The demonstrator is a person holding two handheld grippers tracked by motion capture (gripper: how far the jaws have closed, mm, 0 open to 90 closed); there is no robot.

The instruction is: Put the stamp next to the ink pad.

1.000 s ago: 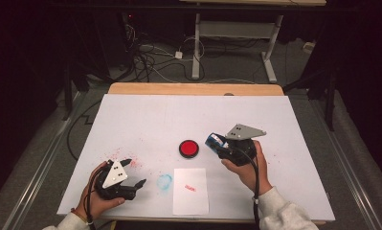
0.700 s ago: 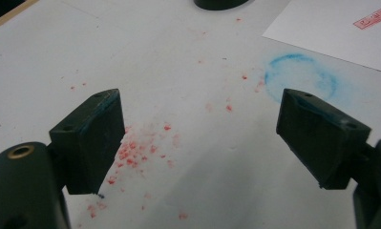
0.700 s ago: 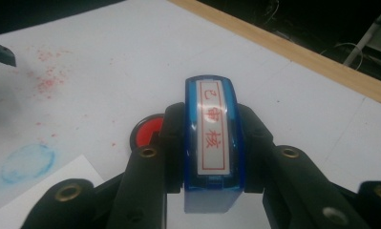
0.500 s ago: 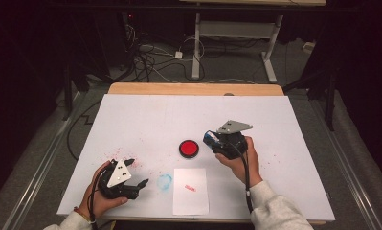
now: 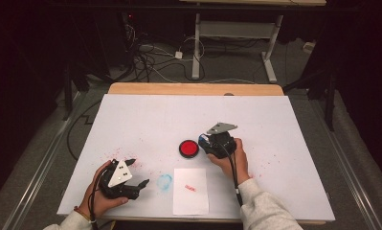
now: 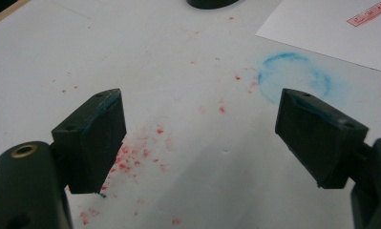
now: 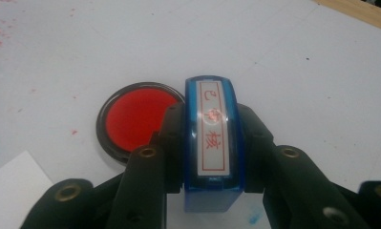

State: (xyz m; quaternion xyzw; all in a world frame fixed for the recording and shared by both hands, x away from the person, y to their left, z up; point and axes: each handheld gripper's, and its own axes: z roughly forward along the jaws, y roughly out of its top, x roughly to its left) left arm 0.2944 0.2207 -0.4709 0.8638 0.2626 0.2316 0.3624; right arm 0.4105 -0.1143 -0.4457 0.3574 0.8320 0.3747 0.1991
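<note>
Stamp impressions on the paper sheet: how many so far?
1. A single red rectangular impression sits near the middle of the white paper sheet at the table's near edge, and shows at the top right corner of the left gripper view. The rest of the sheet looks unmarked.

Each hand carries a black tool. The left tool (image 5: pixel 131 178) has two blocky, wedge-shaped jaws with faint blue smears on their inner faces and a brass-coloured screw insert near the base of one. The right tool (image 7: pixel 209 126) shows matching brass inserts along its black linkage arms. A grey three-cornered plate sits on top of each tool, and a black cable trails back from each. Both sleeves are light grey.
</note>
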